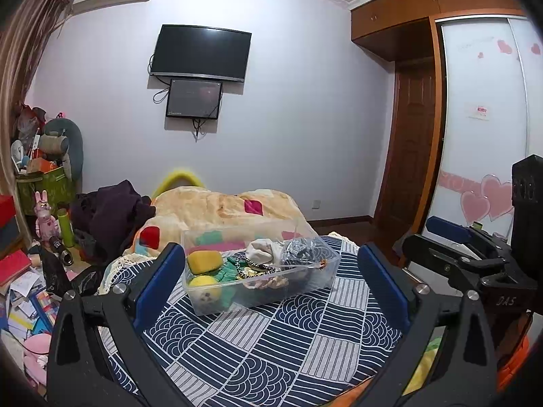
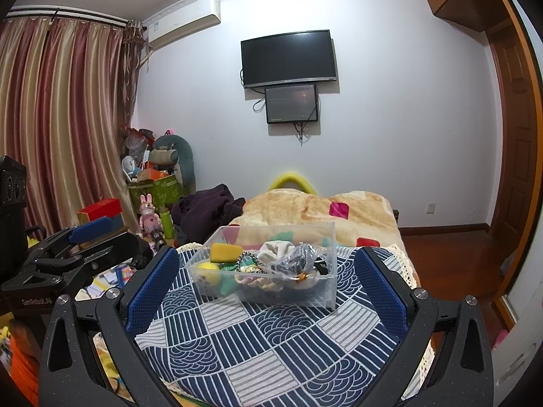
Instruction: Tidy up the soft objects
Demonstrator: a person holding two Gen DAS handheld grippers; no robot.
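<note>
A clear plastic bin [image 1: 261,271] sits on the navy-and-grey patterned cloth [image 1: 271,349] that covers the near end of the bed, and the soft things are all inside it. At the bin's left end lies a yellow sponge [image 1: 204,261], with a yellow ball [image 1: 205,291] just in front of it, toward the grippers. Beside those, toward the bin's middle, is green fabric [image 1: 227,273] with a black-and-white beaded band [image 1: 251,264] draped over it. A cream cloth [image 1: 263,250] is bunched at the bin's back, and a dark item in a shiny clear bag [image 1: 300,251] fills the right end.

Both grippers hover short of the bin, touching nothing. The left gripper [image 1: 268,268] has its blue-padded fingers spread wide, so the bin shows between them. The right gripper [image 2: 268,268] is spread just as wide and frames the bin from a little further right; in the left camera it shows off to the right of the bin, its jaws parted and nothing between them.

Behind the bin is a rumpled beige blanket [image 1: 217,207] with coloured patches, and a dark purple garment [image 1: 112,210] is heaped to the left of that. On the wall far behind the bin hangs a black television [image 1: 201,52], with a smaller screen [image 1: 194,99] just under it. Left of the bin, on the floor, stand a pink rabbit figure [image 1: 43,217] and a green box [image 1: 45,186] stuffed with clutter
</note>
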